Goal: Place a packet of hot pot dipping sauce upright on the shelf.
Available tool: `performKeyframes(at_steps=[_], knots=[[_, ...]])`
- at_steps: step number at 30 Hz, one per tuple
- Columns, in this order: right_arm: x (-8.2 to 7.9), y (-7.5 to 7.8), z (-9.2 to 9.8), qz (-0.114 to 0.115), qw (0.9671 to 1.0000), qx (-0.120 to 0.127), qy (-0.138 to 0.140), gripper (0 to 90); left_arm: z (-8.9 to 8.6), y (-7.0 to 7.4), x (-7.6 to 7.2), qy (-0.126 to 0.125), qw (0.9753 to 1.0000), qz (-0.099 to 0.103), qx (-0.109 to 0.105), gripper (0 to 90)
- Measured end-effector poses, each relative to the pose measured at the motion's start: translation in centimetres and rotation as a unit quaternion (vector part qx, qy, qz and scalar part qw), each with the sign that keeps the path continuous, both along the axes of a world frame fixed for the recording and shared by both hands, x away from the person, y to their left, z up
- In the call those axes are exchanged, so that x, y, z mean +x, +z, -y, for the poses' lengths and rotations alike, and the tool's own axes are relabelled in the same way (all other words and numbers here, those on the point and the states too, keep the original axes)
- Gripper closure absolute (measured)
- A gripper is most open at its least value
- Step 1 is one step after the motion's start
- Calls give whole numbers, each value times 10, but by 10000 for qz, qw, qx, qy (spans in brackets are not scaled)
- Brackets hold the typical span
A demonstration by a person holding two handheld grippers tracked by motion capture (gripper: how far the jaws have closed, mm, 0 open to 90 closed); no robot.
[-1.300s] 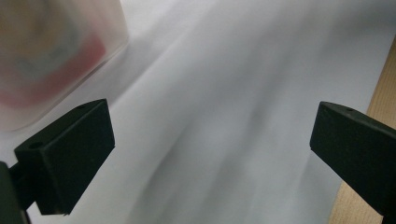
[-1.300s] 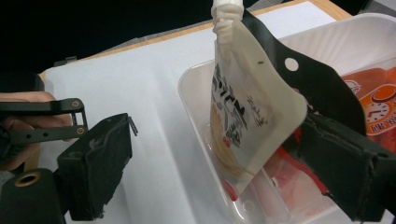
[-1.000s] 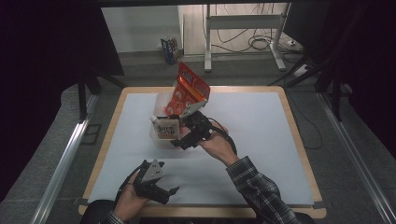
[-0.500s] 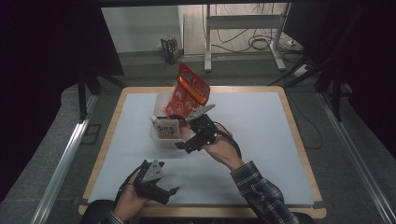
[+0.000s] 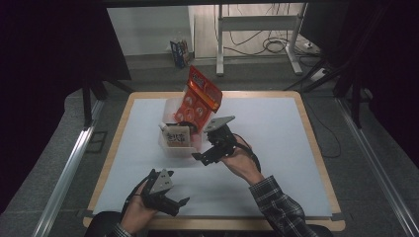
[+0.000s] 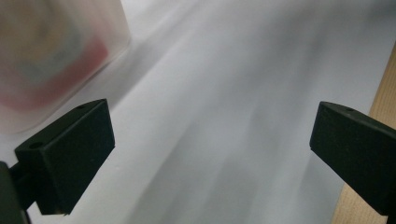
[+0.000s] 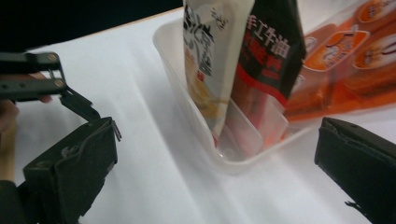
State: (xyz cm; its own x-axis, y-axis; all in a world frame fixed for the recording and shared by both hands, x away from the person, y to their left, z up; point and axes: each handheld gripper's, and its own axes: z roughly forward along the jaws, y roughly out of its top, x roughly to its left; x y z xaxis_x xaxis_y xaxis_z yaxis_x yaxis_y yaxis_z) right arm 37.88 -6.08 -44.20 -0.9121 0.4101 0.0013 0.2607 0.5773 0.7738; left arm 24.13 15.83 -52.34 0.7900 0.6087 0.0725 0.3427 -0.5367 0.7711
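Observation:
A clear plastic bin (image 5: pixel 165 142) stands on the white mat and holds upright packets. A tall orange packet (image 5: pixel 200 96) leans at its far side, and a cream pouch (image 5: pixel 177 136) stands at its near side. My right gripper (image 5: pixel 203 157) hovers open just in front of the bin's right corner. In the right gripper view the cream pouch (image 7: pixel 205 56), a black-and-red pouch (image 7: pixel 268 46) and the orange packet (image 7: pixel 345 60) stand inside the bin (image 7: pixel 187 116), beyond my open right gripper (image 7: pixel 215 177). My left gripper (image 5: pixel 177 205) rests open near the front edge, nothing between its jaws (image 6: pixel 210 154).
The white mat (image 5: pixel 276 133) covers a wooden table (image 5: pixel 321 163) with bare space on the right. In the left gripper view the bin (image 6: pixel 51 56) is a blur at upper left and the wooden edge (image 6: pixel 383 93) runs along the right. Beyond the table are a metal stand and cables.
My right gripper has shifted slightly to the right in front of the bin and stays open. The left gripper has not moved.

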Motion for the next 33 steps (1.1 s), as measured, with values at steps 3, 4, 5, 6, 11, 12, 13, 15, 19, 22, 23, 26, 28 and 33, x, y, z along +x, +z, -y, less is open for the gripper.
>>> performKeyframes(at_steps=[3,4,5,6,11,12,13,15,19,22,23,26,28,33], knots=[[-2,-1,3,34,10000,-27,-46,0,-1,0,0,14,10000,6,-43,2],[-2,-1,5,57,10000,-21,-78,0,0,0,0,7,10000,10,-26,2],[-4,-2,9,57,9999,47,-140,0,0,0,0,6,10000,27,-3,2],[-5,-2,11,47,9998,78,-158,0,0,0,-1,-5,10000,72,42,2],[-10,-2,19,126,9996,83,-221,0,1,0,-1,-34,9999,119,32,3],[-11,-2,21,141,9996,70,-224,0,0,0,-1,-44,9999,131,12,3],[-11,-2,21,141,9996,70,-224,0,0,0,-1,-44,9999,131,12,3],[-13,-2,23,187,9995,64,-231,0,0,0,-1,-48,9999,144,-18,3],[-19,-2,28,399,9988,87,-263,0,0,1,-2,-65,9998,196,-34,6],[-23,-1,33,482,9982,151,-324,0,0,1,-3,-59,9996,257,-61,9],[-23,-1,33,482,9982,151,-324,0,0,1,-3,-59,9996,257,-61,9],[-28,-2,37,478,9980,188,-357,0,0,1,-3,-48,9995,289,-73,10],[-29,-3,39,463,9981,177,-363,0,-1,1,-3,-55,9995,294,-66,10],[-33,-5,44,430,9982,140,-387,0,-1,1,-3,-39,9995,307,-68,9]])
